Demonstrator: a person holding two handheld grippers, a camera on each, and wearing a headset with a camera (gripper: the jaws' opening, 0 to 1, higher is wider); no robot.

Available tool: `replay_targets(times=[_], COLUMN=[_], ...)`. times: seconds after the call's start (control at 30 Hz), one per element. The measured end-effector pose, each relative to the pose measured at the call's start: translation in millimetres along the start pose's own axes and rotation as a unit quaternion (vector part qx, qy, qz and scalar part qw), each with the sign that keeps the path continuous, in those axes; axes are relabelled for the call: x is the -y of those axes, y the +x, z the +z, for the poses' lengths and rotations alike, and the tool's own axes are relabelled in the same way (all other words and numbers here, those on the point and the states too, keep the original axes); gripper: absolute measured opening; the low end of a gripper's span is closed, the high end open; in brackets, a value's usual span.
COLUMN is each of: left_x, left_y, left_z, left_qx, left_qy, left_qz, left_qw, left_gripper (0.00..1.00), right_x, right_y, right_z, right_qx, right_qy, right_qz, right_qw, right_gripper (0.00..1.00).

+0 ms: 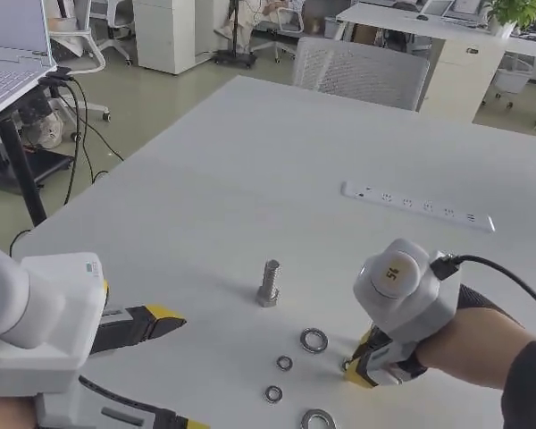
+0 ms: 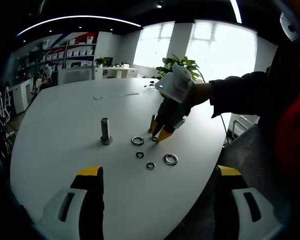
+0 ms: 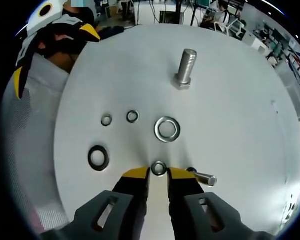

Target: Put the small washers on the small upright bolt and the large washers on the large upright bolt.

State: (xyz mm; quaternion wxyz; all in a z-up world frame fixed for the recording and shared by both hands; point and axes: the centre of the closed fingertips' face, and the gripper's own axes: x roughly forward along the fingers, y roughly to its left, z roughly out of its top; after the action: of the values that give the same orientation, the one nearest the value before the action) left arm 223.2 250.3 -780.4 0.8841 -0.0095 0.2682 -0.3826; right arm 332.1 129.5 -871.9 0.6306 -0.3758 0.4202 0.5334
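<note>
- One white tabletop (image 1: 250, 161) carries all the work. It stands in an open office, with a grey mesh chair (image 1: 362, 71) at its far edge and an open silver laptop (image 1: 9, 45) on a stand off to the left. A white power strip (image 1: 418, 204) lies on the far right of the surface.
- Large grey steel hex bolt (image 1: 268, 284) stands upright on its head near mid-table, shank bare.
- Four washers lie flat in front of it. A large silver washer (image 1: 314, 340) is nearest the bolt. Then come two small steel washers (image 1: 284, 363) (image 1: 273, 393). A second large washer (image 1: 318, 418) lies closest to the person.
- Right gripper (image 1: 353, 366) is held in a hand coming in from the right. It is pitched nose-down, with its tips at the surface just right of the washer group.
- Left gripper (image 2: 158, 172) sits low at the left, roughly level and well apart from the washers. Its jaws are spread wide with nothing between them.
- Right gripper view: the jaws stand at a slim gap, and a fifth small washer (image 3: 159, 168) lies at the mouth of that gap between the yellow tips. Whether it is pinched or only flanked, cannot tell. In the head view the gripper body mostly hides this washer.
- Right gripper view also shows a small steel bolt (image 3: 202, 177) just beside the right-hand jaw. Whether it is standing or lying, cannot tell from that angle.
</note>
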Motion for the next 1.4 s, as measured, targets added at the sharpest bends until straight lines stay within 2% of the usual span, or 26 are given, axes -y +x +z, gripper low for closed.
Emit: replay_targets(times=[0.9,1.4], left_x=[0.5,1.9], left_y=[1.3,1.6], left_z=[-1.4,-1.3], left_qx=[-0.001,-0.001], left_qy=[0.002,0.004], left_qz=[0.0,-0.003], left_qw=[1.0,1.0], left_gripper=[0.91,0.91], right_x=[-4.3,-8.4], right_y=[-1.0,-18.8], right_z=[-5.9,-15.5], right_qx=[-0.007,-0.006], right_qy=[-0.006,0.005], right_qz=[0.004,-0.003], right_qw=[0.9999,1.0], right_gripper=[0.14,0.14])
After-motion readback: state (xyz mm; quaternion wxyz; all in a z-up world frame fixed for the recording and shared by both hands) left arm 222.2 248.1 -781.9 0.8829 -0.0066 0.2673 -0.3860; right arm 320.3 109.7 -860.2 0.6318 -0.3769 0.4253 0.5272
